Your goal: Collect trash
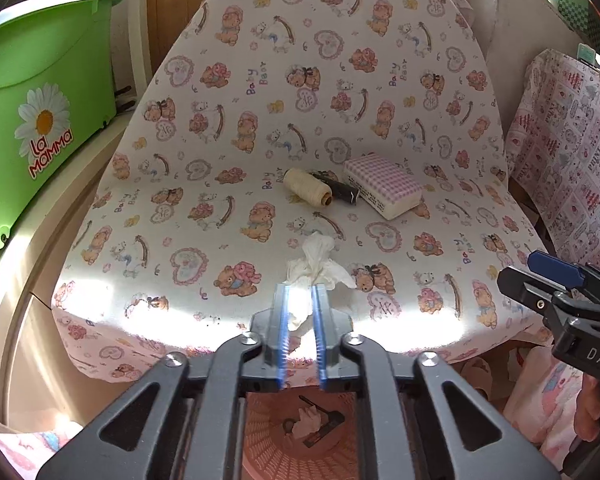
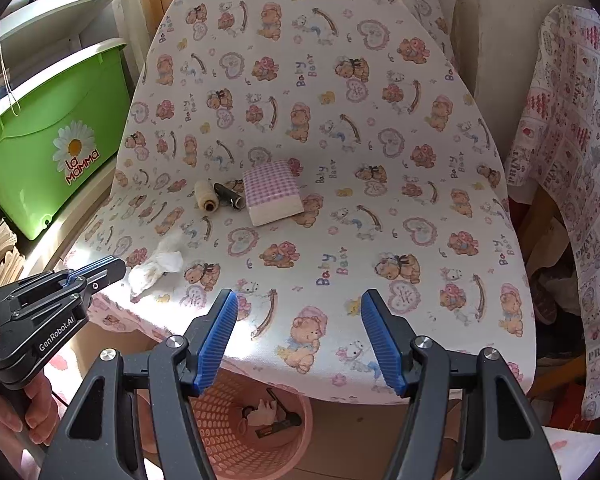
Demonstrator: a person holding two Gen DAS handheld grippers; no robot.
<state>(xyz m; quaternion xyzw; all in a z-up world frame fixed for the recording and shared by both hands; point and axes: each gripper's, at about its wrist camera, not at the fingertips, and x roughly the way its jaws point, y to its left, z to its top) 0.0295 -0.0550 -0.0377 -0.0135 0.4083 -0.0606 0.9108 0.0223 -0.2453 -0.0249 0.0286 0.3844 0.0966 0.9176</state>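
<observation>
Crumpled tissue sits near my front edge of the bear-print tabletop, its tail between my left gripper's narrowly parted jaws; grip unclear. Right gripper gapes empty. Pink basket below, green bin left.

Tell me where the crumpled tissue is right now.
The crumpled tissue lies on the bear-print cloth near its front edge, just ahead of the left gripper, with the cream thread spool behind it.
</observation>
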